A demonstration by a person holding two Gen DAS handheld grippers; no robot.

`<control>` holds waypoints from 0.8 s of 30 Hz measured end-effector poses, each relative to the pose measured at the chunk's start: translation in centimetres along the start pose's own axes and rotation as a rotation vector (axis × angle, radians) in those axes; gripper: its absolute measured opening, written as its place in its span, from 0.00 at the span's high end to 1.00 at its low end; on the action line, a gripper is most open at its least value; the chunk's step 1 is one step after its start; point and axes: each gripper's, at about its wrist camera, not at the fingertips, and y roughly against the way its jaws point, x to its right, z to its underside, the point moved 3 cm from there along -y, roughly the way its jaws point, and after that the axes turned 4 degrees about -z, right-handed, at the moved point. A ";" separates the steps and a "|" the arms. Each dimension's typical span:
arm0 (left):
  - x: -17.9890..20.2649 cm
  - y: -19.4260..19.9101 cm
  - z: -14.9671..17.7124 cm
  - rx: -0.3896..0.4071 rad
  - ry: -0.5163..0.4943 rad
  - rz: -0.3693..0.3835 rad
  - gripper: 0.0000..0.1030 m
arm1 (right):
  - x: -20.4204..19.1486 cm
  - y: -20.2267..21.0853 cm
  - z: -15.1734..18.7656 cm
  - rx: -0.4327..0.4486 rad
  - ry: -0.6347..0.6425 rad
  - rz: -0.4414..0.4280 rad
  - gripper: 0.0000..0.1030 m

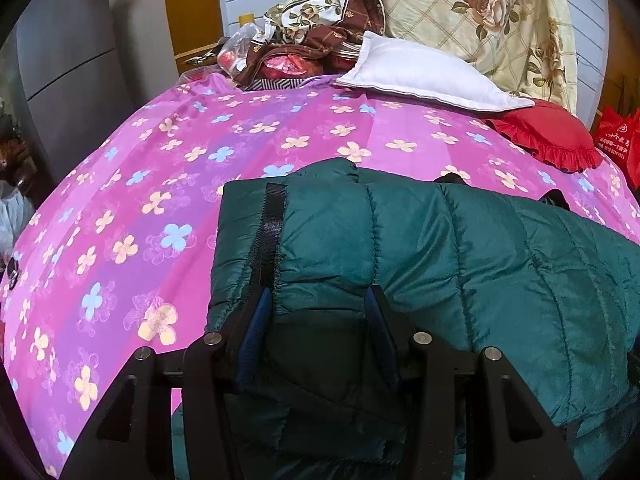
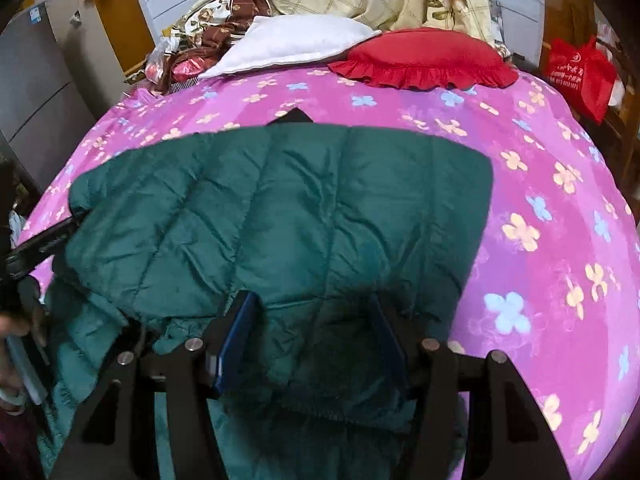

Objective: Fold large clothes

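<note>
A dark green quilted puffer jacket [image 1: 460, 264] lies on a bed with a pink flowered sheet [image 1: 168, 168]; it also shows in the right wrist view [image 2: 280, 208]. A black zipper strip [image 1: 272, 224] runs along its left folded edge. My left gripper [image 1: 318, 300] has jacket fabric bunched between its blue-padded fingers [image 1: 256, 320], near the jacket's left end. My right gripper [image 2: 314, 308] has a fold of the jacket's near edge between its fingers [image 2: 236, 332]. The left gripper's body [image 2: 36, 248] shows at the left edge of the right wrist view.
At the head of the bed lie a white pillow [image 1: 424, 72], a red ruffled cushion [image 1: 552, 136] and a heap of floral and brown bedding [image 1: 320, 32]. A grey fridge [image 1: 68, 60] stands left of the bed, a red bag [image 1: 616, 136] to the right.
</note>
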 end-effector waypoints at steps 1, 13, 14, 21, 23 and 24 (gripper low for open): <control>0.0 0.0 0.0 0.000 0.000 0.000 0.71 | -0.4 -0.1 -0.1 -0.001 0.023 0.022 0.40; 0.1 -0.3 0.2 0.012 -0.007 -0.003 0.65 | 0.1 1.5 -0.6 0.032 -0.021 0.028 0.40; 0.1 -0.4 0.1 0.012 -0.007 -0.006 0.63 | 0.3 0.5 -0.4 0.010 -0.023 0.026 0.39; -0.2 -0.8 0.0 -0.006 0.013 0.001 0.53 | 0.2 -1.2 -0.6 0.008 -0.002 0.051 0.36; -0.3 -0.6 0.0 -0.007 0.012 0.005 0.53 | 0.3 -0.8 -0.7 0.010 -0.010 0.042 0.36; -0.4 -0.5 0.0 -0.006 0.010 0.005 0.53 | 0.4 -0.3 -0.7 0.018 -0.020 0.035 0.36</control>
